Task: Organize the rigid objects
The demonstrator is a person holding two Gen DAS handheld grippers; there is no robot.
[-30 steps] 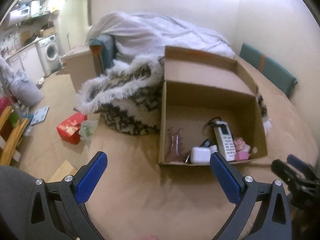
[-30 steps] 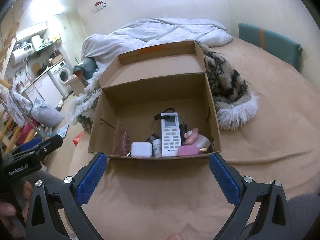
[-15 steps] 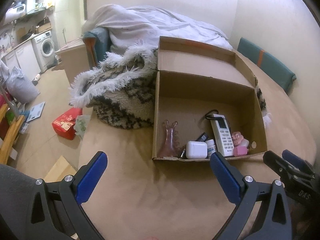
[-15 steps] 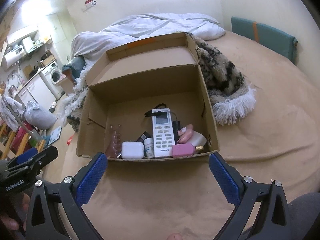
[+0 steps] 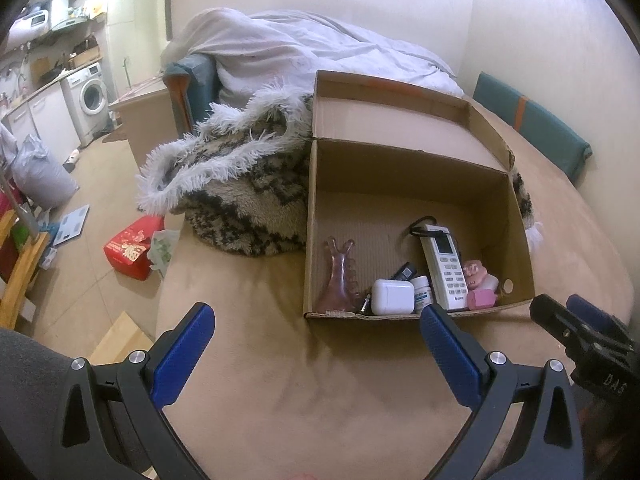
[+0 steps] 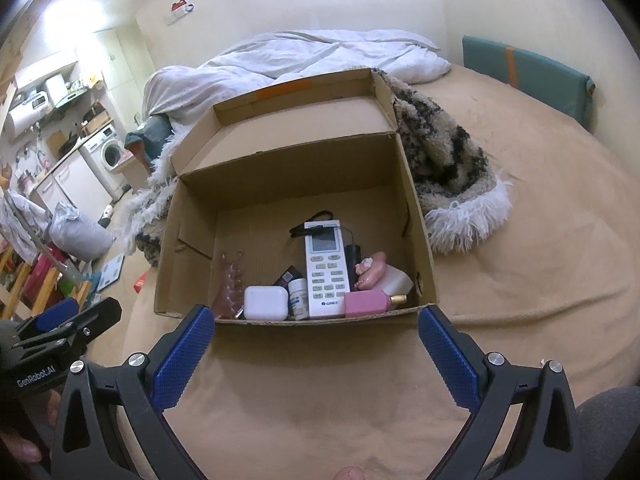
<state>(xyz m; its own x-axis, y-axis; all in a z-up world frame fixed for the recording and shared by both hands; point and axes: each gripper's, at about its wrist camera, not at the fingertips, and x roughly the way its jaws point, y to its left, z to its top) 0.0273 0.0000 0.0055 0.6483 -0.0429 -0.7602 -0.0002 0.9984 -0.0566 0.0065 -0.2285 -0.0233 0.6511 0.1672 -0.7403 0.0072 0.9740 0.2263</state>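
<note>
An open cardboard box [image 5: 516, 208] [image 6: 416, 216] stands on the tan bed cover. Inside lie a white remote [image 5: 444, 266] [image 6: 325, 266], a white earbud case [image 5: 393, 297] [image 6: 266, 303], a pink hair claw [image 5: 338, 276] [image 6: 230, 280], a small white bottle [image 5: 422, 296] [image 6: 298, 295], a pink block [image 5: 482, 300] [image 6: 362, 304] and a pink figure [image 5: 474, 274] [image 6: 372, 270]. My left gripper [image 5: 316, 356] is open and empty, in front of the box's left half. My right gripper [image 6: 316, 356] is open and empty, just before the box's front wall.
A shaggy black-and-white blanket [image 5: 240, 184] [image 6: 444, 160] lies behind the box, with a white duvet [image 5: 320, 48] beyond. A teal cushion [image 5: 532, 124] [image 6: 528, 76] leans on the right wall. The bed edge drops left to a floor with a red box [image 5: 134, 248].
Both grippers have moved closer to the box and tilted down, so the box contents show more fully. Both stay open and empty.
</note>
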